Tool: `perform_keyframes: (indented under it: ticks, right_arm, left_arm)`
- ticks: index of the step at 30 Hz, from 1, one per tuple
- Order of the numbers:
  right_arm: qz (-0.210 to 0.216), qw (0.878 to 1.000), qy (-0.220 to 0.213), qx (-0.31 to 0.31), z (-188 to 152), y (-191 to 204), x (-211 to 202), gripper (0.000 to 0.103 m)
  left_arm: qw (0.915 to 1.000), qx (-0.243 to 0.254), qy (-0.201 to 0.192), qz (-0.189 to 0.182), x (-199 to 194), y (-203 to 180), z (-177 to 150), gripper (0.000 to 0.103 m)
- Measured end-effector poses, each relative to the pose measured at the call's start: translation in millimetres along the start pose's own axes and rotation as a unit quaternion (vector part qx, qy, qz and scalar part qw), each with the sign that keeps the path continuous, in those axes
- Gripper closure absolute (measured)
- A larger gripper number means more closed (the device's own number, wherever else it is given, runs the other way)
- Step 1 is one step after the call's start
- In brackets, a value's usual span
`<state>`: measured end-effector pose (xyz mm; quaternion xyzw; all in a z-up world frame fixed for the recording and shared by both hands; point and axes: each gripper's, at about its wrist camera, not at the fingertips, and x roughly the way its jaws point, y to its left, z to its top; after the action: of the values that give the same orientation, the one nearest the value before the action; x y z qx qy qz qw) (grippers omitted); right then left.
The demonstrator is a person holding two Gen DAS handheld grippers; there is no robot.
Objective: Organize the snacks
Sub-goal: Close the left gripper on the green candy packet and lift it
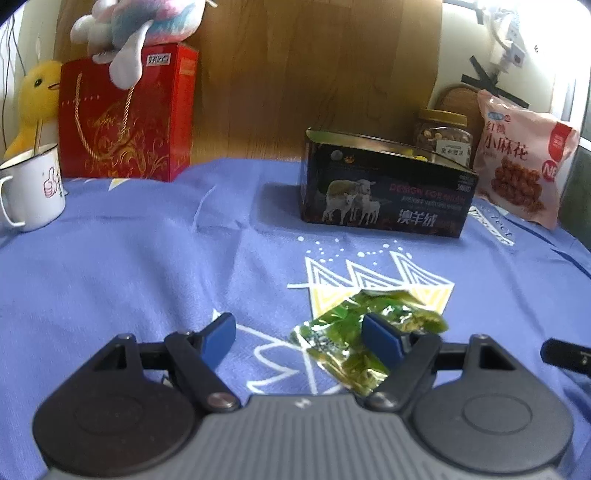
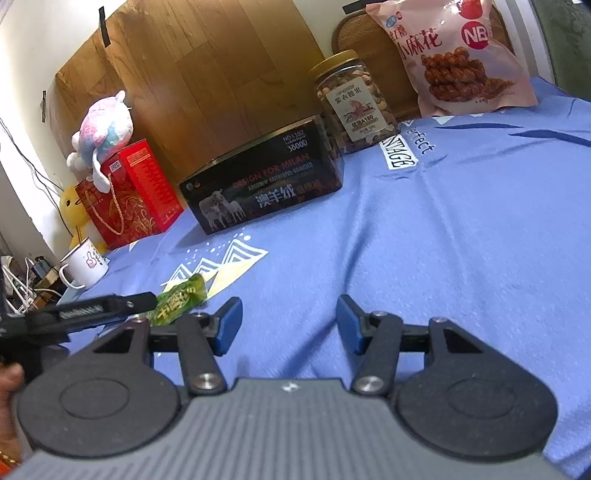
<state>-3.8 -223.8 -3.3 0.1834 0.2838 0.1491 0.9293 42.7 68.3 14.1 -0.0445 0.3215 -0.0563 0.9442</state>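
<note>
A small green snack packet [image 1: 354, 339] lies flat on the blue cloth [image 1: 147, 266]; it also shows in the right wrist view [image 2: 181, 299]. My left gripper [image 1: 301, 338] is open just above the cloth, its right finger over the packet, its left finger on bare cloth. An open black tin box [image 1: 384, 188] with sheep pictures stands behind; it also shows in the right wrist view [image 2: 258, 188]. A nut jar [image 2: 351, 99] and a pink bag of twists [image 2: 454, 55] stand at the back right. My right gripper [image 2: 290, 323] is open and empty over the cloth.
A red gift box [image 1: 125, 114] with a plush toy [image 1: 136, 26] on top stands at the back left. A yellow duck toy [image 1: 35, 99] and a white mug [image 1: 31, 188] are at the far left. A wooden board [image 1: 295, 74] backs the table.
</note>
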Motion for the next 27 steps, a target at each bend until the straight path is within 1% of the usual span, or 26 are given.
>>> perform_keyframes:
  ticks: [3, 8, 11, 14, 20, 22, 24, 25, 26, 27]
  right_arm:
    - [0.005, 1.000, 0.000, 0.009, -3, -4, -6, 0.043]
    - [0.008, 1.000, -0.013, 0.020, -11, -5, -15, 0.042]
    - [0.009, 1.000, -0.015, 0.013, -13, -3, -16, 0.037]
    - [0.018, 1.000, -0.019, 0.013, -14, -4, -16, 0.032]
    - [0.038, 0.998, -0.042, 0.032, -21, -13, -22, 0.032]
    - [0.042, 0.997, -0.046, 0.036, -21, -14, -22, 0.032]
    - [0.035, 0.998, -0.041, 0.021, -20, -10, -21, 0.029]
    - [0.031, 0.999, -0.029, 0.003, -16, -5, -19, 0.029]
    - [0.025, 0.999, -0.014, -0.014, -10, 0, -16, 0.029]
    - [0.029, 0.999, -0.003, -0.022, -5, 2, -12, 0.032]
  left_arm:
    - [1.0000, -0.004, 0.001, -0.002, 1, 1, 0, 0.025]
    - [0.9998, -0.014, -0.009, -0.007, -3, 4, -1, 0.025]
    - [0.9997, -0.020, -0.009, -0.010, -3, 7, -1, 0.025]
    - [0.9996, -0.024, -0.006, -0.014, -2, 7, 0, 0.025]
    - [0.9994, -0.017, -0.008, -0.030, -3, 5, -1, 0.025]
    - [0.9991, -0.020, -0.001, -0.037, -2, 7, 0, 0.025]
    - [0.9982, -0.033, 0.009, -0.049, -3, 12, 3, 0.025]
    - [0.9973, -0.043, 0.016, -0.057, -5, 16, 4, 0.025]
    - [0.9957, -0.056, 0.026, -0.069, -8, 21, 7, 0.025]
    - [0.9935, -0.071, 0.037, -0.081, -10, 27, 8, 0.026]
